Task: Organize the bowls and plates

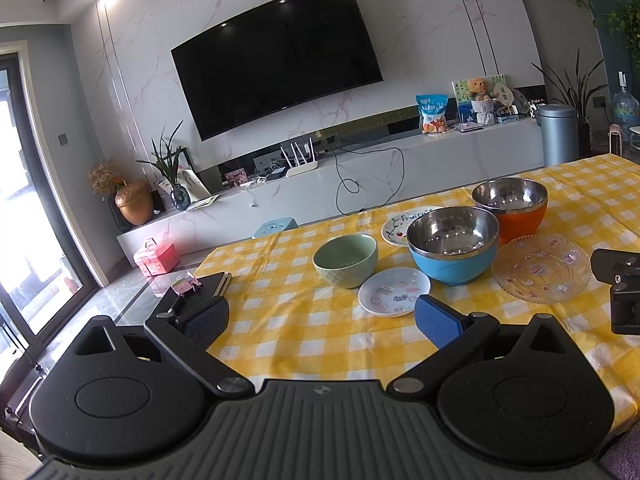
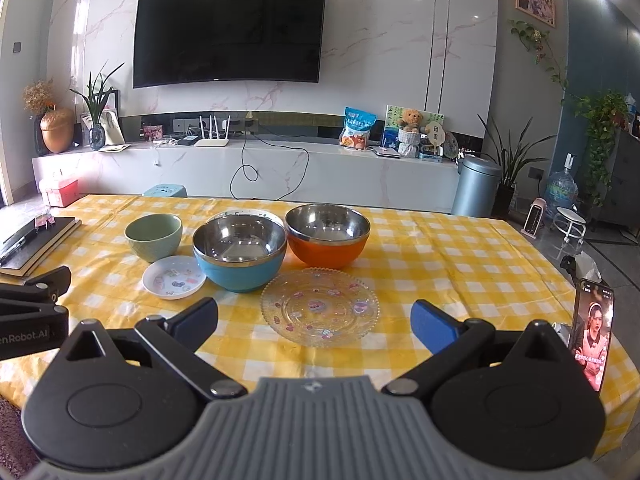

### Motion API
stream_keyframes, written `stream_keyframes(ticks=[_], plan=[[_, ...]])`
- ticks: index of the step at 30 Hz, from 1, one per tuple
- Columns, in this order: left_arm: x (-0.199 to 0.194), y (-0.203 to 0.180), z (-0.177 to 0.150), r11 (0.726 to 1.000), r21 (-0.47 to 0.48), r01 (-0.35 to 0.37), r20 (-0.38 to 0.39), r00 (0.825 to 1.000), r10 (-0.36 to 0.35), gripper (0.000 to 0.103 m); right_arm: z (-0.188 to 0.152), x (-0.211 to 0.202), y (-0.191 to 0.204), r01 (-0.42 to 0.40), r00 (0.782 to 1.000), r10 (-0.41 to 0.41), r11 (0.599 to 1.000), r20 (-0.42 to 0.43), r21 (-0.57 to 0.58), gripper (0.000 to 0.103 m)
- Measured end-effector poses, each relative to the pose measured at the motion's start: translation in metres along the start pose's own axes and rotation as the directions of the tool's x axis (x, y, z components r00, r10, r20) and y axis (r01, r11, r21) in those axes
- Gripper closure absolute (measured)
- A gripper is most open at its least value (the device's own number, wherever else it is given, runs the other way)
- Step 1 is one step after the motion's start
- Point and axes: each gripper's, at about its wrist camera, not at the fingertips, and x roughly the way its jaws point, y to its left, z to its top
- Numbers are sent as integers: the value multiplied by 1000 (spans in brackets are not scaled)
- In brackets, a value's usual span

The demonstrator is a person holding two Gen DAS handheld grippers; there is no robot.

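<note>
On the yellow checked tablecloth point(image 1: 304, 332) point(image 2: 460, 264) stand a green bowl point(image 1: 345, 261) point(image 2: 153, 237), a blue steel-lined bowl point(image 1: 453, 243) point(image 2: 240, 251) and an orange steel-lined bowl point(image 1: 510, 206) point(image 2: 328, 235). A small white plate point(image 1: 394, 291) point(image 2: 174, 277) lies in front of the green bowl. A clear glass plate point(image 1: 541, 269) point(image 2: 319, 306) lies in front of the orange bowl. A white painted plate point(image 1: 402, 224) point(image 2: 244, 213) shows behind the blue bowl. My left gripper point(image 1: 322, 322) is open, short of the small plate. My right gripper point(image 2: 314, 322) is open, just short of the glass plate.
Dark notebooks point(image 1: 218, 280) point(image 2: 32, 246) lie at the table's left edge. A phone point(image 2: 592, 336) stands upright at the right edge. Beyond the table are a white TV cabinet point(image 2: 280, 168), a wall TV point(image 2: 228, 28) and a grey bin point(image 2: 476, 188).
</note>
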Motion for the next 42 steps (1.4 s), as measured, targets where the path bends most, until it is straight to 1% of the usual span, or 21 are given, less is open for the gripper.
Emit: stream_keyframes(ticks=[28, 33, 36, 39, 42], plan=[[1, -1, -2, 1000, 1, 0, -2, 1000, 0, 0, -1, 2, 4, -7, 1000, 7, 1000, -11, -1, 3], [2, -1, -5, 1000, -5, 5, -12, 1000, -5, 0, -1, 3, 4, -15, 1000, 15, 1000, -11, 11, 3], [10, -4, -11, 999, -33, 28, -24, 999, -29, 0, -2, 3, 3, -31, 999, 31, 999, -6, 24, 3], [11, -3, -11, 996, -55, 75, -15, 997, -76, 0, -2, 3, 3, -61, 998, 61, 998, 14, 32, 3], [14, -1, -9, 987, -95, 129, -25, 991, -131, 0, -4, 5, 3, -94, 995, 93, 995, 29, 40, 3]])
